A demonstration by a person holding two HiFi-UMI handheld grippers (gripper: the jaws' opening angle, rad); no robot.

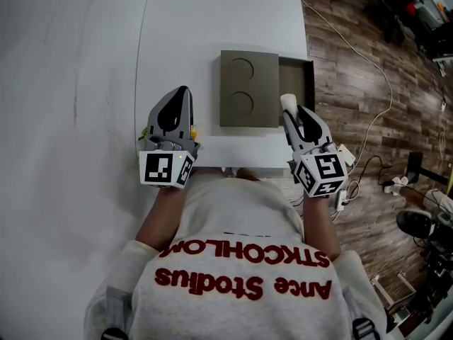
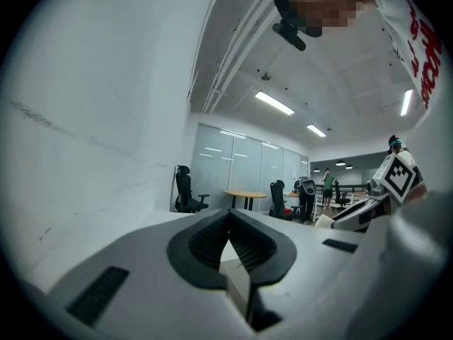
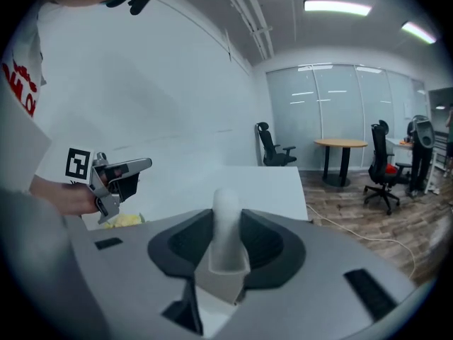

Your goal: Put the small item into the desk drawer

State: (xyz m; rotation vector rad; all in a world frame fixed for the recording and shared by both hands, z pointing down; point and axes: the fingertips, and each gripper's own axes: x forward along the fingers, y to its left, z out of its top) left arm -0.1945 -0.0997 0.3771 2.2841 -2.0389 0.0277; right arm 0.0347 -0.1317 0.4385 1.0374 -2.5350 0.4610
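Gripping small item (image 1: 287, 102) in right claw (image 1: 290, 112): pads pressed on both sides, claw clenched on it. White, rounded at top, standing upright betw. the pads in right gripper view and poking out past the tips. Sits, in head view, over near end of the drawer (image 1: 297, 73), just beside near right corner of the grey drawer unit (image 1: 248, 119). Height above drawer not readable.

Showing drawer open, slid out to right side of unit, dark inside. On unit's top, 2 round recesses, 1 behind the other.

Holding left claw (image 1: 182, 94) clenched w/ tips together, nothing betw. pads. Placed left of the unit and apart from it, over the white table (image 1: 212, 20), near the table's front edge. Just beside it, lying on the table, a yellow object (image 3: 127, 220), too small to identify.

Carrying 1 marker cube on each claw, both at the near end by the hands.

To right of table: wood-plank floor (image 1: 354, 105) w/ a thin white cable (image 1: 354, 48) trailing across it. At bottom of head view: grey sweatshirt (image 1: 241, 218) w/ red lettering.

In backgr. of both gripper views: glass-walled room w/ black office chairs (image 3: 272, 147).
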